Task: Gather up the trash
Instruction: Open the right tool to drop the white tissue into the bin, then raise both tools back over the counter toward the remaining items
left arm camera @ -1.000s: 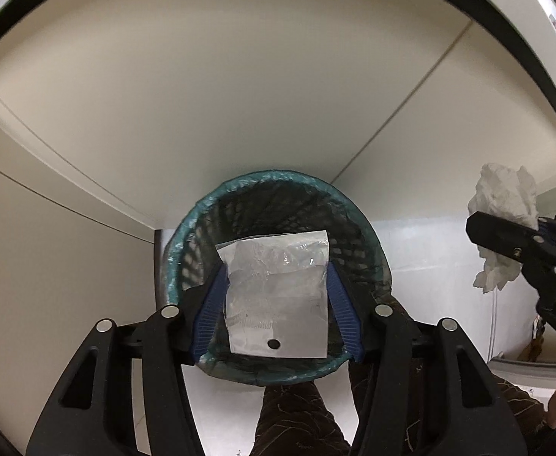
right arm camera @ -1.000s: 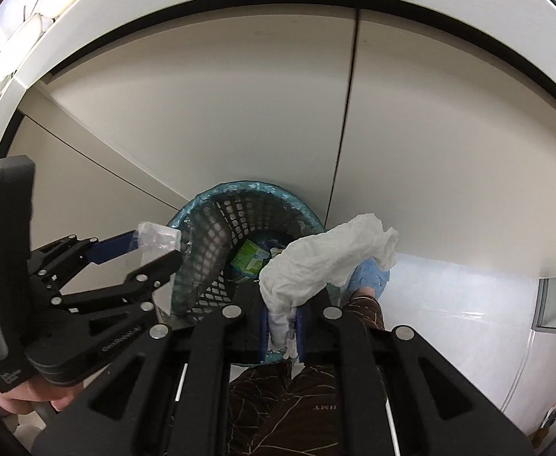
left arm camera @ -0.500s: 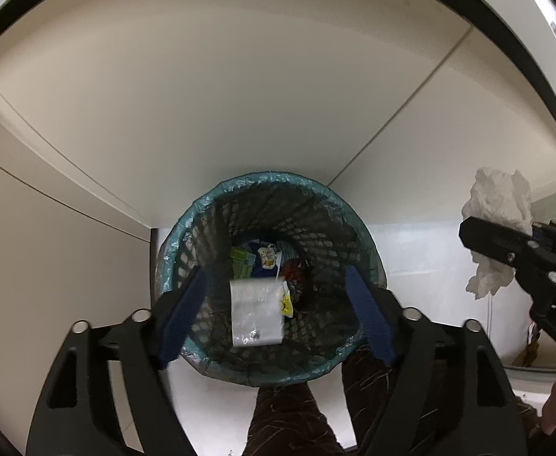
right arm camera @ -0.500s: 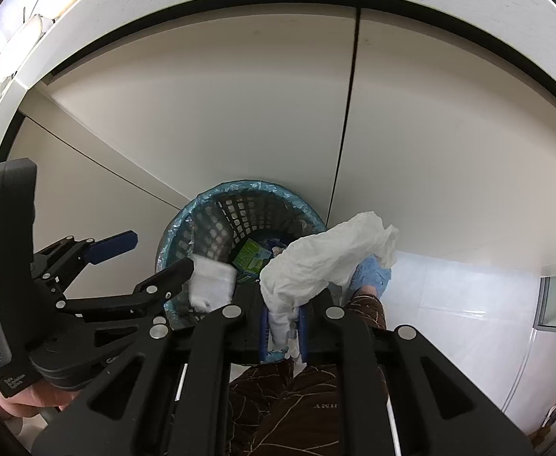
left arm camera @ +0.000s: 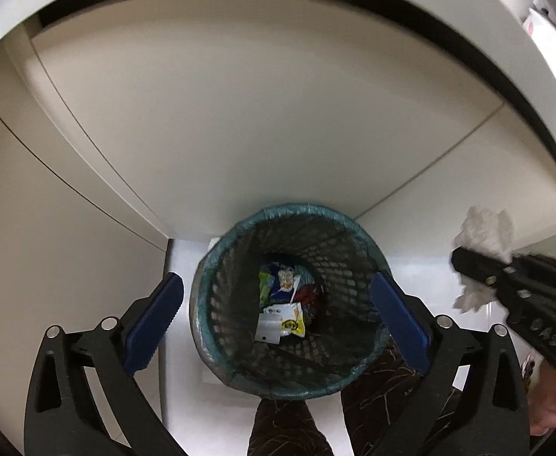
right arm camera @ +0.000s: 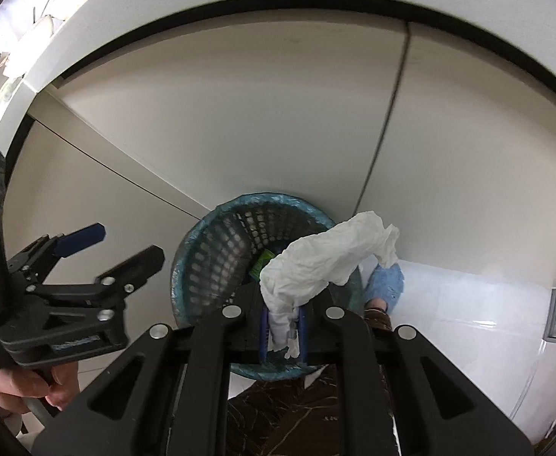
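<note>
Trash (left arm camera: 280, 317) is seen lying in the bin (left arm camera: 289, 382), under the emptied left gripper (left arm camera: 276, 323) whose fingers are spreading, while a tissue (right arm camera: 327, 260) is pinched by the right gripper (right arm camera: 283, 326) at the bin's five o'clock rim, judged due for release next.

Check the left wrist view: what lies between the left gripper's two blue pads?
In the left wrist view, the left gripper holds nothing, its jaws opening. Between the blue pads shows only the mesh trash basket below, with wrappers at its bottom.
</note>
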{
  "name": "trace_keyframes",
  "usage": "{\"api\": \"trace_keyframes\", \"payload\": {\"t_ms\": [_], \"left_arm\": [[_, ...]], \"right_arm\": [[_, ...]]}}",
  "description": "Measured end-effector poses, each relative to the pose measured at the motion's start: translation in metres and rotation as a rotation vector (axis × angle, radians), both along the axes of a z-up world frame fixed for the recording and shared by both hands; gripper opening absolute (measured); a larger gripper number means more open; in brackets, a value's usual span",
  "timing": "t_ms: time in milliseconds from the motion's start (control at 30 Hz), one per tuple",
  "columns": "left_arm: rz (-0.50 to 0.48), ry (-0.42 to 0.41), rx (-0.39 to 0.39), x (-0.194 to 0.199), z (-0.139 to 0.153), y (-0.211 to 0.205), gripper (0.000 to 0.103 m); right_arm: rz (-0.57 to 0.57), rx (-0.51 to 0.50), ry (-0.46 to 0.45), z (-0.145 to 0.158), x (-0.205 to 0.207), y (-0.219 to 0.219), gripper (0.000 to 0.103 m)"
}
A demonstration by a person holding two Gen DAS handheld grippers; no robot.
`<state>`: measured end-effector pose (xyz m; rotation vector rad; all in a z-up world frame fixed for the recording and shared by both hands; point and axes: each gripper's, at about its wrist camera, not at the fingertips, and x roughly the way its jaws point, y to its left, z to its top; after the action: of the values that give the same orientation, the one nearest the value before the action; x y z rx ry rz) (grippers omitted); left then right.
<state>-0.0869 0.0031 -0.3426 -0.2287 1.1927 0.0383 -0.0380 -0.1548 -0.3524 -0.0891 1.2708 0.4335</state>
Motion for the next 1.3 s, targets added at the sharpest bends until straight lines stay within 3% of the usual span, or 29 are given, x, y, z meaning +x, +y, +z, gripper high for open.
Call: {"api": "trace_keyframes", "payload": {"t_ms": [200, 433, 567, 900, 1067, 1200, 1300], "left_arm": [[-0.014, 0.004, 0.022, -0.008, 0.006, 0.006, 0.097], [0.05, 0.032, 0.018, -0.02, 0.007, 0.029, 0.097], [0.097, 0.049, 0.016, -0.027, 0.004, 0.043, 0.097], [0.125, 0.069, 0.015, -0.037, -0.007, 0.049, 0.097], [0.094, 0.045, 0.046, -0.035, -0.001, 0.045, 0.097], [0.102, 0.015, 0.057, -0.031, 0.023, 0.044, 0.097], [0.084, -0.01, 0.1, -0.024, 0.052, 0.037, 0.097]], "right_arm": [[0.023, 0.032, 0.034, -0.019, 0.0, 0.014, 0.012], [0.066, 0.044, 0.069, -0.04, -0.001, 0.037, 0.014], [0.076, 0.049, 0.094, -0.052, 0.0, 0.045, 0.032], [0.064, 0.044, 0.113, -0.055, 0.002, 0.042, 0.06], [0.077, 0.033, 0.062, -0.036, 0.004, 0.039, 0.072], [0.059, 0.039, -0.015, -0.001, 0.011, 0.029, 0.09], [0.059, 0.033, -0.08, 0.031, 0.014, 0.022, 0.095]]}}
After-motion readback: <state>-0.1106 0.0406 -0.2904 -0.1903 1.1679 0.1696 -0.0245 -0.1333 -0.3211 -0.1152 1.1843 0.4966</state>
